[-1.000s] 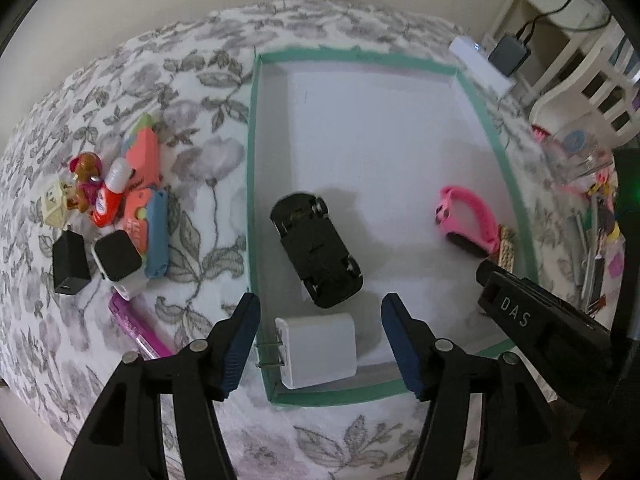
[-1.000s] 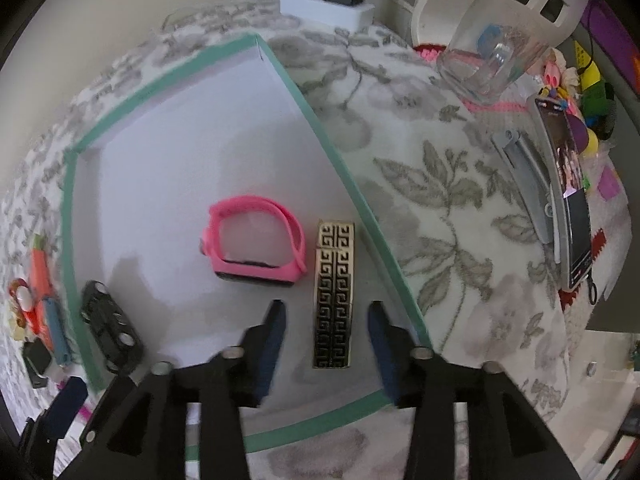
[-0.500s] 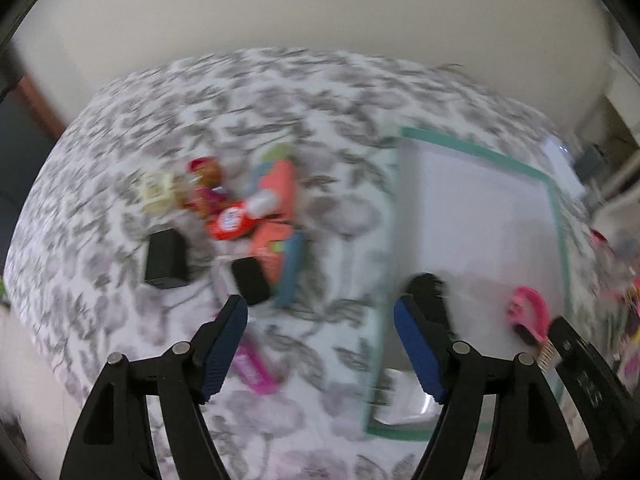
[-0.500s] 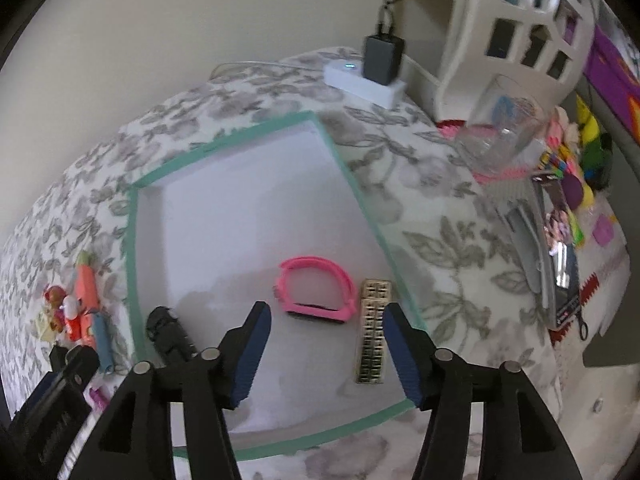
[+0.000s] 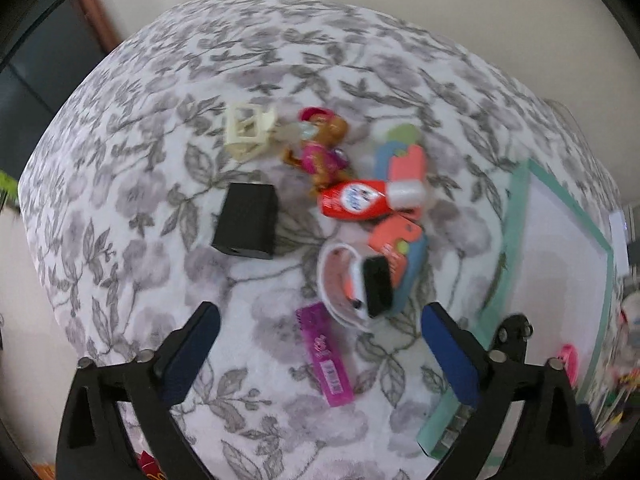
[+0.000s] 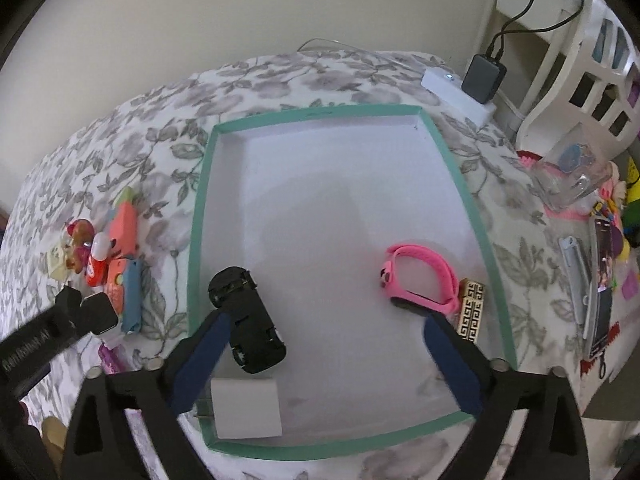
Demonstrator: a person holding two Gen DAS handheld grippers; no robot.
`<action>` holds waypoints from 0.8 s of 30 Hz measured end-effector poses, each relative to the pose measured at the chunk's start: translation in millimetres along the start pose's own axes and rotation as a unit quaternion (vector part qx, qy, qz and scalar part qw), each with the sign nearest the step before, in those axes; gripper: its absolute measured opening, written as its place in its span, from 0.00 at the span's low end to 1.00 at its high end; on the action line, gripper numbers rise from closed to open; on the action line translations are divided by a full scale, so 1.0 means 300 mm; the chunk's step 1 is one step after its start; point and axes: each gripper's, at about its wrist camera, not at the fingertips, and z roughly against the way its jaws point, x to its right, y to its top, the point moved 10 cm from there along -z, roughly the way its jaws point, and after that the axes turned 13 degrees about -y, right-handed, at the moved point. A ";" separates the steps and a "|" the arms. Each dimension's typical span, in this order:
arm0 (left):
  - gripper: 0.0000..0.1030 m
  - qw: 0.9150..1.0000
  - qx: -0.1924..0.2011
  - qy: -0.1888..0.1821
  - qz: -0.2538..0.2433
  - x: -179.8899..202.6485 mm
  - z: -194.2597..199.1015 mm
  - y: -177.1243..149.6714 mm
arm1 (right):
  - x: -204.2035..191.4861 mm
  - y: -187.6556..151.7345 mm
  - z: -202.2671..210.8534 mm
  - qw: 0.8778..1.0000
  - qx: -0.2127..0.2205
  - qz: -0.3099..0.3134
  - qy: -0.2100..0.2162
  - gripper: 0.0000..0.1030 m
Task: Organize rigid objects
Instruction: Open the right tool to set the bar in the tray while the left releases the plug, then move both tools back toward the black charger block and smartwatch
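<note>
Glossy black toy car (image 6: pixel 247 319), matt white tray floor (image 6: pixel 340 216), floral cloth (image 5: pixel 160 128).

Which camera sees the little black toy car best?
The right wrist view. The black toy car lies in plain sight inside the green-rimmed tray, beside the right gripper. The left wrist view faces the toy pile outside the tray, and no car is recognizable there.

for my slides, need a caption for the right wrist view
Open right gripper above the green-rimmed tray holding a black toy car.

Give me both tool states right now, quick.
Left tool: open, holding nothing, above the purple comb.
Right tool: open, holding nothing, over the green-rimmed tray.
</note>
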 end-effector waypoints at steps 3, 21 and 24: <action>1.00 1.000 0.012 -0.010 0.025 -0.033 0.020 0.020 | -0.003 0.017 0.027 1.000 0.018 -0.010 0.018 1.00; 1.00 0.985 0.169 -0.004 0.021 -0.156 0.263 0.232 | -0.186 0.140 0.252 0.989 0.111 0.014 0.092 1.00; 1.00 0.985 0.171 -0.007 0.035 -0.203 0.285 0.251 | -0.247 0.149 0.293 0.987 0.116 0.022 0.109 1.00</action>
